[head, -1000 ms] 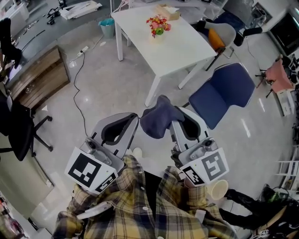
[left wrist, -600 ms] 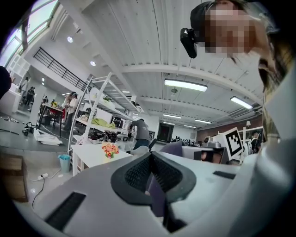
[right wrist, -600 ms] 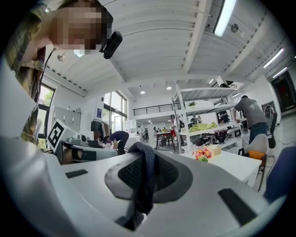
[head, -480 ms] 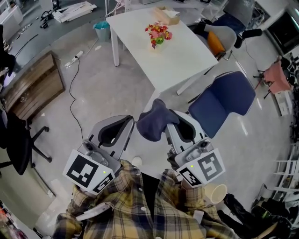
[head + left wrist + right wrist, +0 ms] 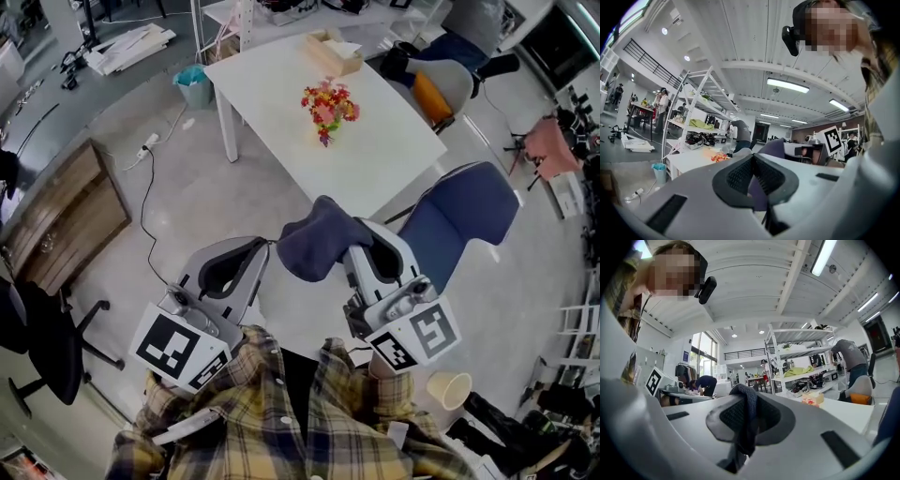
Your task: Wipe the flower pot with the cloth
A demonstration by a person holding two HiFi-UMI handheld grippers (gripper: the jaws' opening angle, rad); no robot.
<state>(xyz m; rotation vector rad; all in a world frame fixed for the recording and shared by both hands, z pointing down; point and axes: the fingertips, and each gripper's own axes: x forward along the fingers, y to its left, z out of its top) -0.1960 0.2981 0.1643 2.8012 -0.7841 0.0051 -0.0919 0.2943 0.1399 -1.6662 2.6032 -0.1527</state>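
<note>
A small pot of red, yellow and pink flowers (image 5: 328, 105) stands on the white table (image 5: 394, 159) ahead of me. A dark blue-grey cloth (image 5: 319, 239) hangs bunched from my right gripper (image 5: 359, 246), which is shut on it; in the right gripper view the cloth (image 5: 749, 416) droops over the closed jaws. My left gripper (image 5: 266, 247) is level beside it on the left, shut with nothing in it (image 5: 753, 174). Both grippers are over the floor just short of the table's near corner. The flowers (image 5: 719, 158) show small in the left gripper view.
A tissue box (image 5: 333, 53) sits at the table's far end. A blue chair (image 5: 459, 220) stands right of the table, a wooden cabinet (image 5: 56, 216) and a black office chair (image 5: 37, 337) to the left. A teal bin (image 5: 194, 86) and a floor cable (image 5: 145, 197) lie beyond.
Both grippers have moved forward toward the table, which now lies closer to their tips. The cloth stays in the right gripper. The left gripper stays shut.
</note>
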